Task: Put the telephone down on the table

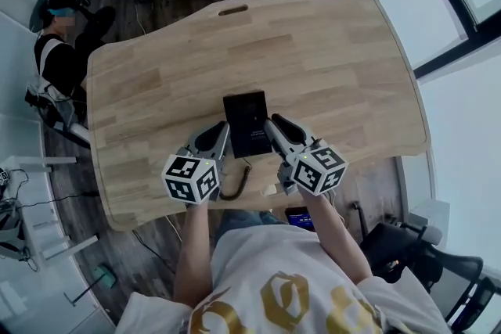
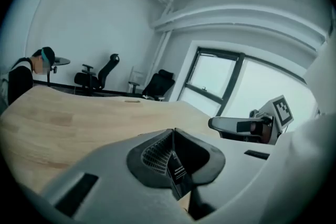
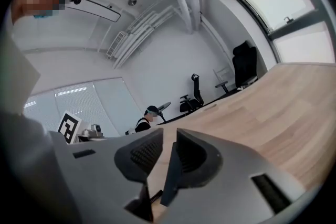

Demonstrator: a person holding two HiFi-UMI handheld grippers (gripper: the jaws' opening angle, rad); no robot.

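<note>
Left tool (image 1: 225, 131) grips telephone (image 1: 247, 123) over table (image 1: 329, 51); seated person (image 1: 59, 51) beyond far edge.

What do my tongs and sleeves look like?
Left tongs and right tongs: pale grey shells, dark ribbed pads, each with a white cube of black square markers. Sleeves: short, white, on a gold-printed T-shirt. The right tongs' jaws are closing, telephone's edge between them.
</note>
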